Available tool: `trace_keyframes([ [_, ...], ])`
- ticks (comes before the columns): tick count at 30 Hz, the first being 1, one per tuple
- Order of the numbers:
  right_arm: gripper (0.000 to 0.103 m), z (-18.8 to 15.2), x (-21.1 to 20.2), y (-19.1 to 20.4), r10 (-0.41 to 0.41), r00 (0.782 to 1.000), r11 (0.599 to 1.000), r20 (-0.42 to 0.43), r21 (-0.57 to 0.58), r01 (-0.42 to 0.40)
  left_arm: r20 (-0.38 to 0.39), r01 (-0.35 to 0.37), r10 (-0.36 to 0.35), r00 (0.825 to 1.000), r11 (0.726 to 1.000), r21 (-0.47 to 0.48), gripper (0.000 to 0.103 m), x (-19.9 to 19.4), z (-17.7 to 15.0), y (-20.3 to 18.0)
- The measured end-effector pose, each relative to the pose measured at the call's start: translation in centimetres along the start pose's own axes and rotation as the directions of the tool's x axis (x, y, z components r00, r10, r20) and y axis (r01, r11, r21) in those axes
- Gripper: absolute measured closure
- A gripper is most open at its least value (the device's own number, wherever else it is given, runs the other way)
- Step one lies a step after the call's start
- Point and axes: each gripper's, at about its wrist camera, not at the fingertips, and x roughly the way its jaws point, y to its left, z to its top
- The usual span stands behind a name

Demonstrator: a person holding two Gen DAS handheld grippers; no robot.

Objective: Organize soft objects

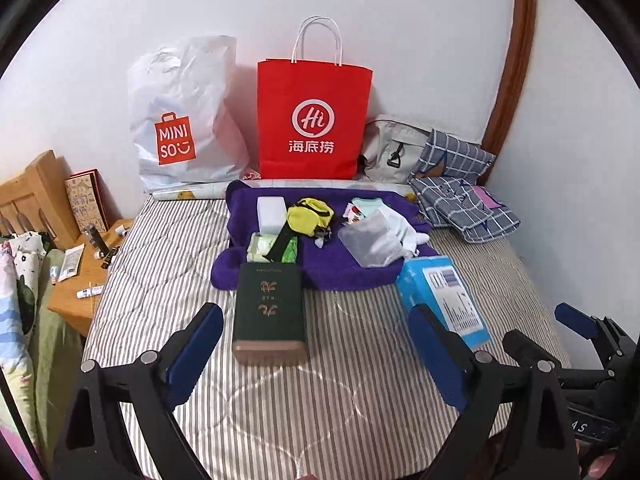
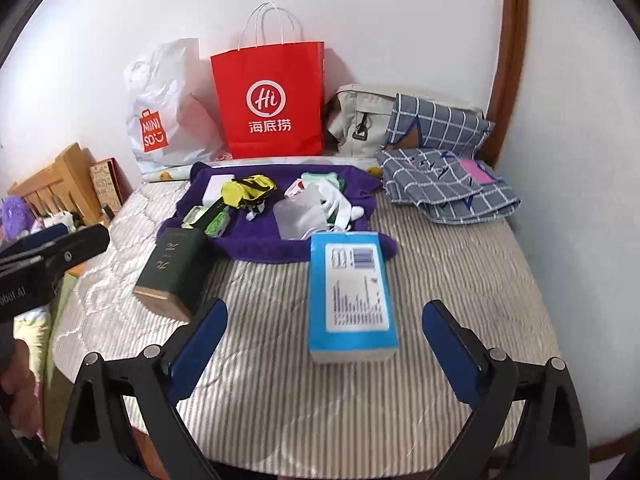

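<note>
left gripper [image 1: 316,344]: jaws apart, empty, dark green box [image 1: 269,314] between its fingers | right gripper [image 2: 324,336]: jaws apart, blue pack [image 2: 352,296] just ahead | soft items heaped on purple towel [image 1: 352,268] beyond both, likely a sorting spot

The left gripper [image 1: 316,350] hangs low with its jaws spread wide apart, nothing between the two blue pads [image 1: 196,344]. The right gripper [image 2: 324,346] is held level beside it, its jaws just as wide and likewise holding nothing. Each shows at the edge of the other's view: the right gripper at the far right of the left wrist view, the left gripper at the far left of the right wrist view.
</note>
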Motion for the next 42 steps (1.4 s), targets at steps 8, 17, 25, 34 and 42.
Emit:
trace_keyframes([
  [8,0.006,-1.4,-2.4,-0.2,-0.01,1.0,1.0,0.028,0.006,0.01,0.03,0.001,-0.001,1.0,1.0,-0.01,0.004,-2.4,-1.4,-0.2],
  [17,0.006,-2.0,-4.3,-0.9,-0.025,0.998,1.0,0.053,0.014,0.024,0.055,-0.003,0.003,0.999,1.0,0.006,0.003,-3.9,-2.0,-0.7],
  [25,0.006,-2.3,-5.4,-1.4,-0.031,0.997,0.999,0.069,0.027,0.029,0.051,-0.002,0.001,0.999,1.0,0.01,0.002,-4.3,-2.6,-1.0],
  [34,0.006,-2.5,-6.0,-1.7,-0.036,0.996,0.999,0.077,0.029,0.033,0.039,0.0,-0.001,0.999,1.0,0.026,0.002,-4.3,-2.9,-1.5],
  [42,0.006,-2.4,-6.5,-1.8,-0.038,0.996,0.999,0.084,0.03,0.036,0.044,0.0,-0.001,0.999,1.0,0.029,0.002,-4.5,-2.8,-1.5],
])
